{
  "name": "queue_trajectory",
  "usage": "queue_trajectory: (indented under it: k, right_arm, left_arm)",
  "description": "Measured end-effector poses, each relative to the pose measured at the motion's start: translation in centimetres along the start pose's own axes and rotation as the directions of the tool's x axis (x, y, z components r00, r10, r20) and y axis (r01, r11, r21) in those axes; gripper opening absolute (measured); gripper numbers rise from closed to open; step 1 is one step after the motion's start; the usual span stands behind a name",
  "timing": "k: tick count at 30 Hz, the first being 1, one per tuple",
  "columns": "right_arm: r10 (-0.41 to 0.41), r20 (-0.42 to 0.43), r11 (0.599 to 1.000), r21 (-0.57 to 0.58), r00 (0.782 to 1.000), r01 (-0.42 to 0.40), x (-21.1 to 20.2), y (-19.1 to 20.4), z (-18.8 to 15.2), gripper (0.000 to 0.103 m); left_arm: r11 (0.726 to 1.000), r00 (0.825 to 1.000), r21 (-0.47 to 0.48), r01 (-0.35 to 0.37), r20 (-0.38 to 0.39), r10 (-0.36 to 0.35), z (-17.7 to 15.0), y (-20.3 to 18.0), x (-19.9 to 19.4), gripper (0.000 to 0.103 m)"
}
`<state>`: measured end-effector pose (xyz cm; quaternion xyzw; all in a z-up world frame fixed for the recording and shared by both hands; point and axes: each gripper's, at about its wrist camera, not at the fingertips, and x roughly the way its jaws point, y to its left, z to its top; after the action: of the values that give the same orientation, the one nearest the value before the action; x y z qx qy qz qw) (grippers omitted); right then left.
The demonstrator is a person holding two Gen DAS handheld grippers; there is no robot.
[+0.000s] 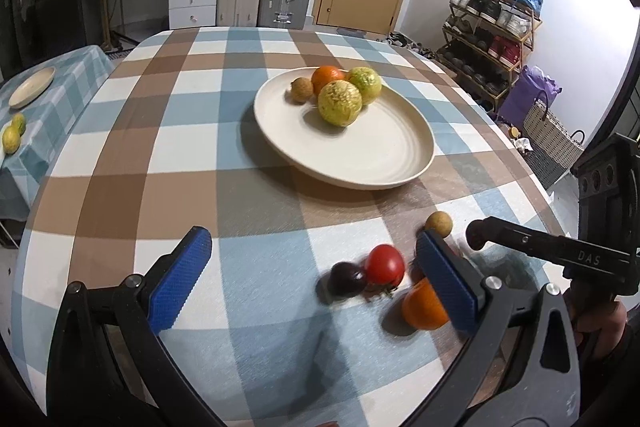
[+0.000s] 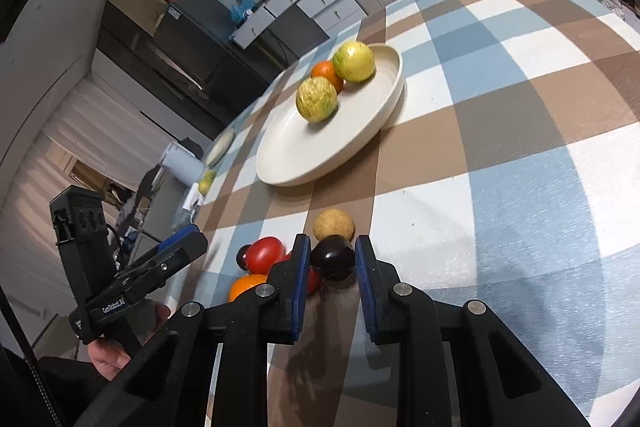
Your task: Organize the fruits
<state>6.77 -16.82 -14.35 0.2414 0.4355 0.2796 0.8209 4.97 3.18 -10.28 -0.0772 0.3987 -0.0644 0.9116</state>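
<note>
1. Left wrist view: my left gripper [image 1: 312,271] hangs above the near edge of the table [image 1: 192,131] with its jaws spread wide and nothing between them. Past its right pad lie a dark plum [image 1: 347,279], a red tomato [image 1: 385,264], an orange [image 1: 422,307] and a small tan fruit [image 1: 439,223]. The plate [image 1: 360,155] sits toward the middle of the tabletop, with four fruits along its far rim.

2. Same view: my right gripper reaches in from the right edge, its tip dark, close beside the tan fruit.

3. Right wrist view: my right gripper [image 2: 332,259] has closed as tight as it goes on a second dark plum [image 2: 333,257], the blue pads pressing on both its sides, down on the cloth near the table's near edge. The tan fruit [image 2: 333,225] sits just beyond it.

4. Risk, as I judge it: the plum is round, smooth and caught near the pad tips, so a quick lift could squirt it out and roll it off the near edge, or knock the crowded neighbours.

5. Pose: both grippers point down at a slant; a hand [image 2: 120,343] holds the left one low at the side.
</note>
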Motion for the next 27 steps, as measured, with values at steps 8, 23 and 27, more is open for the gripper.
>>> queue_trajectory:
  k: [8, 23, 27]
  right_arm:
    - [0.011, 0.079, 1.000, 0.004, 0.997, -0.011, -3.3, -1.4, 0.5, 0.023]
    - [0.015, 0.176, 1.000, 0.019, 0.984, -0.019, -7.7, -4.2, 1.8, 0.023]
    - [0.023, 0.182, 0.999, 0.020, 0.983, -0.027, -8.0, -4.8, 2.1, 0.023]
  left_arm:
    - [0.997, 0.999, 0.056, 0.045, -0.027, -0.044, 2.3, -2.5, 1.0, 0.102]
    - [0.955, 0.959, 0.229, 0.188, -0.252, -0.128, 3.3, -9.8, 6.7, 0.098]
    - [0.947, 0.944, 0.239, 0.212, -0.302, -0.135, 3.1, -10.5, 7.9, 0.085]
